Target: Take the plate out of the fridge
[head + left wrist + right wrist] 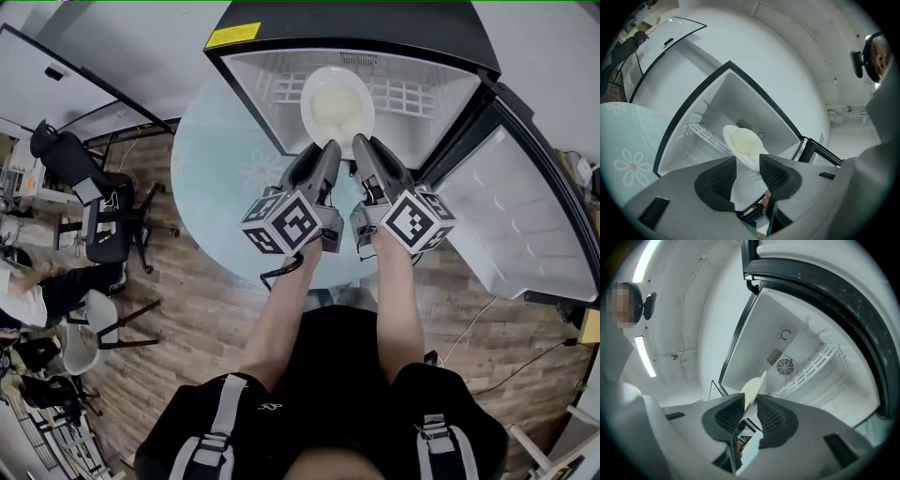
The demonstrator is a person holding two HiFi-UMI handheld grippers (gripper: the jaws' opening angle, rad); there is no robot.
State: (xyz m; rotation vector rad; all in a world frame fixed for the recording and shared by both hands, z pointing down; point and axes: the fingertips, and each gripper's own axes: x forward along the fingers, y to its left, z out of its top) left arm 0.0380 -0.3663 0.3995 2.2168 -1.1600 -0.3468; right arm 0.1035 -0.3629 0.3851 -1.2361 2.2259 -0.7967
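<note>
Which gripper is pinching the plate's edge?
The right hand-held gripper: its jaws pinch the plate by its thin edge. The left hand-held gripper has wider jaws, with the plate's face showing between them.

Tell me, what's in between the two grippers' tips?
The near rim of the plate lies between the tips of the left gripper and the right gripper. The head view shows it.

Bright, even indoor light fills all three views. The fridge point(272, 80) interior is washed pale, almost glaring, with only faint shadows. In the right gripper view, ceiling light strips point(645, 357) glow left of the fridge. Both gripper views bend the fridge's straight edges into curves, darken to black at the corners, and render the nearest fingers point(717, 180) soft.
</note>
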